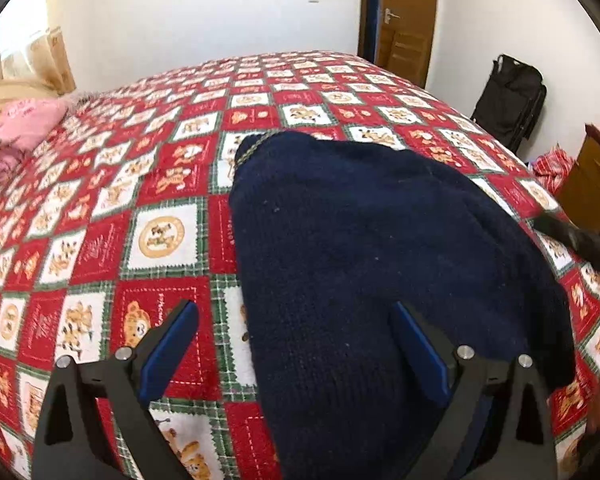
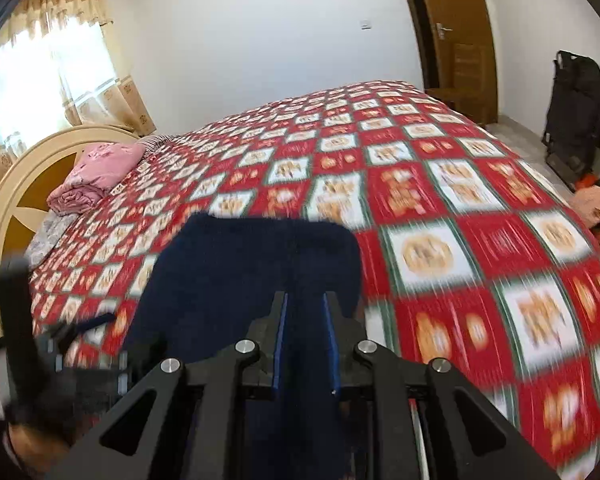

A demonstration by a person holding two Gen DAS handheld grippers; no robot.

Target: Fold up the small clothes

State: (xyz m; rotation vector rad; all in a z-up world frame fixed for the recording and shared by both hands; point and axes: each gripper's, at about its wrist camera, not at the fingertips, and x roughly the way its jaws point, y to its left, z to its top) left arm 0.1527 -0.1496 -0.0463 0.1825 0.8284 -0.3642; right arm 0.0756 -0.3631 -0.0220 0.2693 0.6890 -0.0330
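Right gripper (image 2: 305,300): fingers clamped on a fold of the navy knit garment (image 1: 380,248). Left gripper (image 1: 294,312): fingers spread wide, straddling the garment's near left edge on the bed (image 1: 160,184). Step: mid-fold, apparently; next, the left fingers must close on that edge.

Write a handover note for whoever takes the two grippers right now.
Left gripper: open, holding nothing, low over the near left edge of the navy knit sweater.
Right gripper: shut on the navy knit sweater's fabric, which runs between its fingers; this view is motion-blurred.
Sweater lies on the red patchwork bedspread, near the bed's front side. A folded pink cloth sits by the headboard.
Done: sweater looks at least partly folded; I cannot tell how many folds.
Left: finish the fold, release, flatten.
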